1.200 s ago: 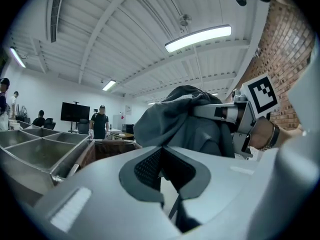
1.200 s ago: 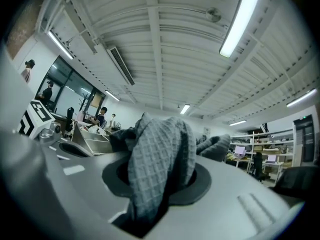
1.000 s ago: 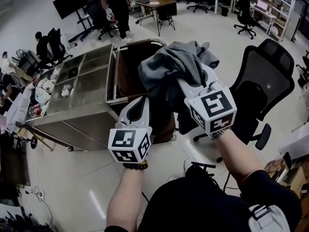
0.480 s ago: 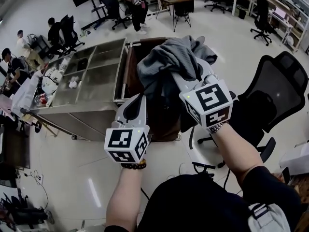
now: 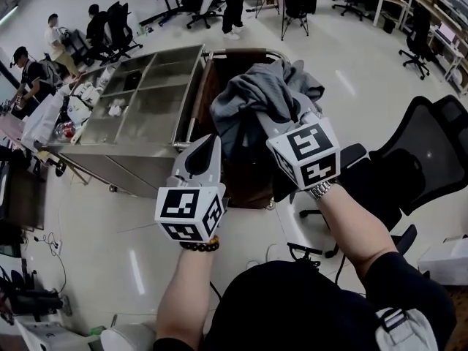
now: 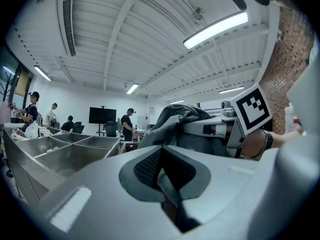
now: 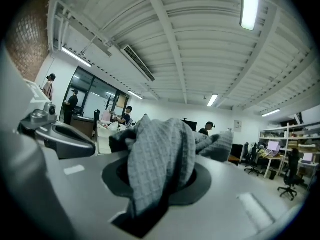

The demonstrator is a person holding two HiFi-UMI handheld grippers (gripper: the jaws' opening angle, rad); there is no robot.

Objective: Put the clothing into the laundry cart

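Both grippers have pushed forward with the bundle since a second ago, and from my seat the black chair (image 5: 431, 141) has slid out toward 3 o'clock while the cart has drawn in under the load.

My right gripper (image 5: 281, 125) is clamped on the clothing (image 5: 257, 93). In the right gripper view the cloth bulges up out of the narrow gap between the jaws and spills over both of them. My left gripper (image 5: 212, 142) has its jaws drawn together. In the left gripper view a thin grey sliver shows in the seam between the dark mesh pads, and I cannot tell whether it is cloth.

The clothing is a soft, crumpled grey heap with a fine waffle-grid weave, folded over itself in thick rolls. A darker part hangs down from it at 6 o'clock, just beside the left gripper's tip. The bundle rides in the air at 12 o'clock in the head view, over the right side of the laundry cart (image 5: 207, 93), not yet inside it.

That cart is a deep brown bag with a curved metal rim. At 10 o'clock, hard against it, stands a brushed steel trolley (image 5: 146, 115), its top divided into square, shallow wells. The chair back is black mesh on a curved frame, well apart from the cart. The floor is pale and glossy.
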